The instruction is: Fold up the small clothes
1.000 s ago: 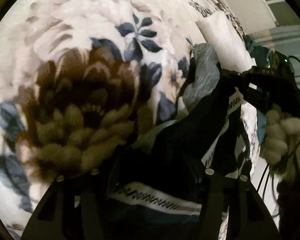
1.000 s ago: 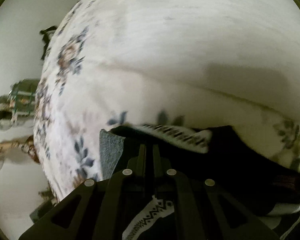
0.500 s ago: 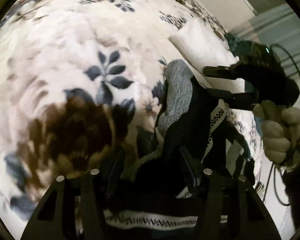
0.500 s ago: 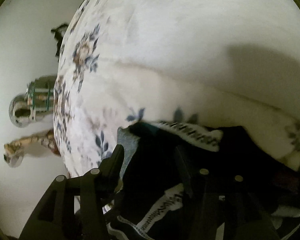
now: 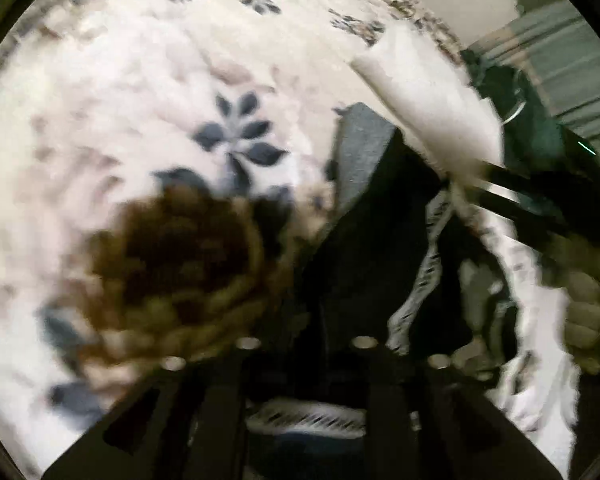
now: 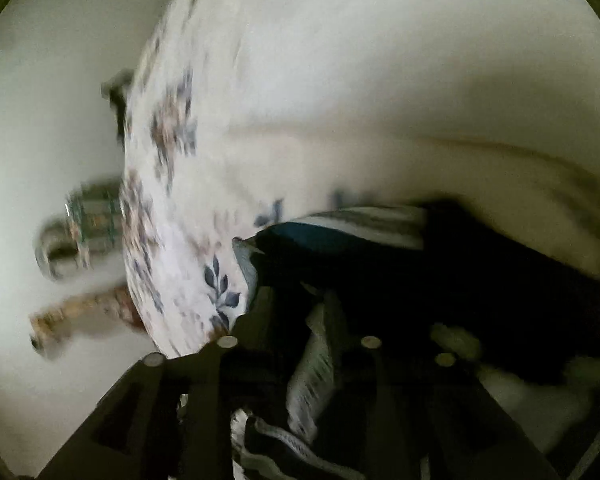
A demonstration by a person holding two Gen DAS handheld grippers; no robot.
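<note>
A small dark garment (image 5: 364, 248) with a white patterned band and a grey inner side lies bunched on the floral blanket (image 5: 148, 92). My left gripper (image 5: 306, 344) stands over its near edge, jaws apart with cloth between them. My right gripper (image 5: 496, 196) shows at the right of the left wrist view, held in a hand, its fingers at the garment's far edge. In the right wrist view the garment (image 6: 440, 280) fills the lower half, and my right gripper (image 6: 296, 340) has its jaws apart over the patterned band (image 6: 312, 372). Both views are blurred.
A folded white cloth (image 5: 428, 108) lies beyond the garment on the blanket. Dark items (image 5: 532, 120) sit at the blanket's far right. The bed's edge (image 6: 136, 240) drops to a pale floor with a metal object (image 6: 80, 232) and a brown object (image 6: 80, 312).
My right gripper opened from shut and dropped toward the garment. My left gripper's jaws came closer together, and the garment was drawn out flatter. Both cameras are moving.
</note>
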